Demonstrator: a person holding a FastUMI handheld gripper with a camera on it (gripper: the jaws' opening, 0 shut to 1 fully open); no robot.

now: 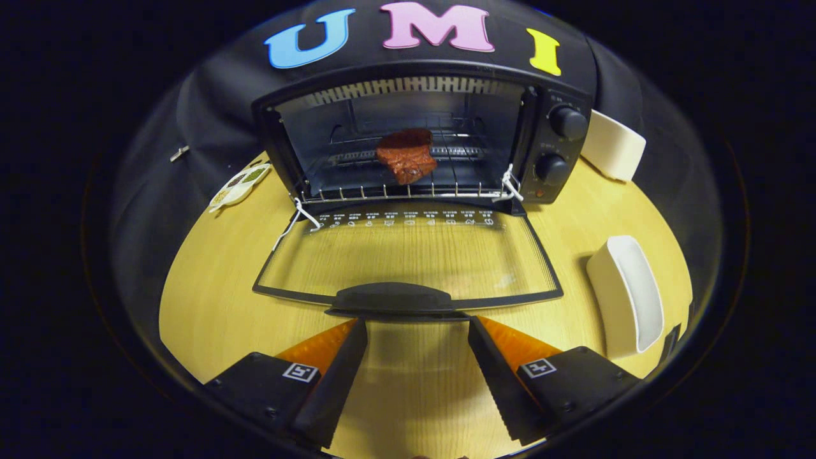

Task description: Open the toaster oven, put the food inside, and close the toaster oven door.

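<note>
Gripper view, nearest first: the hand-held gripper [417,325] has its fingers spread apart, gripping nothing, over the wooden worktop [210,299]. Just ahead of the fingertips lies the door handle [392,298] of the glass door [408,255], folded down flat. Beyond it the toaster oven [548,89] stands open, a reddish-brown piece of food [406,155] resting on its wire rack [459,153].

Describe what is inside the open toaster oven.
A reddish-brown piece of food lies on the wire rack inside the toaster oven. Its underside is hidden. The door lies flat; the open gripper sits before its handle.
</note>
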